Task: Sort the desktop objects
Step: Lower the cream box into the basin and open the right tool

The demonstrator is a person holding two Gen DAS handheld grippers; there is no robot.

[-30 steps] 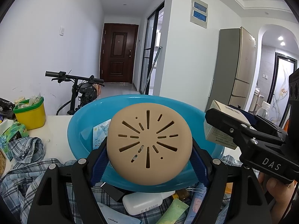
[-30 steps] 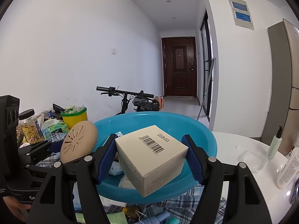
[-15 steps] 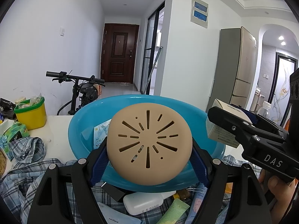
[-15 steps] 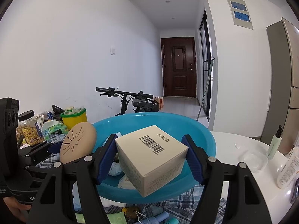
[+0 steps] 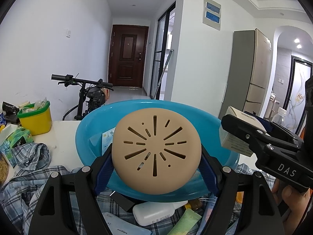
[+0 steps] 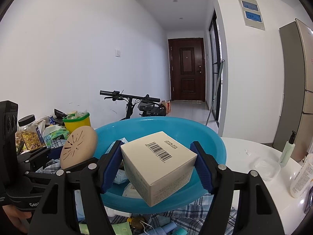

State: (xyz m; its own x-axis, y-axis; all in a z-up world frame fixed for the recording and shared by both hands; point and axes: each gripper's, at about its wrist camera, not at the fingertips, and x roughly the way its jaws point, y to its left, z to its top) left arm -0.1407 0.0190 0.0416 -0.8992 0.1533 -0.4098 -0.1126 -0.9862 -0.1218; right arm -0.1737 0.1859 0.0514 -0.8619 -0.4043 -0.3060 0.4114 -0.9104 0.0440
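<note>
A round tan disc with radial slots (image 5: 156, 152) sits clamped between the blue pads of my left gripper (image 5: 156, 166), held above the near rim of the blue basin (image 5: 92, 129). My right gripper (image 6: 158, 166) is shut on a cream cardboard box with a barcode (image 6: 158, 164), also over the basin (image 6: 211, 137). In the left wrist view the box (image 5: 232, 143) and the right gripper (image 5: 260, 145) show at the right. From the right wrist view, the tan disc (image 6: 78, 148) shows at the left. Small packets (image 6: 121, 176) lie inside the basin.
A checked cloth (image 5: 29, 168) under the basin carries bottles and tubes (image 5: 156, 213). A yellow tub with a green rim (image 5: 36, 117), a tissue pack and a snack jar (image 6: 29, 135) stand left. A clear container (image 6: 268, 166) and pump bottles (image 6: 287, 148) stand right. A bicycle (image 6: 137, 103) is beyond the table.
</note>
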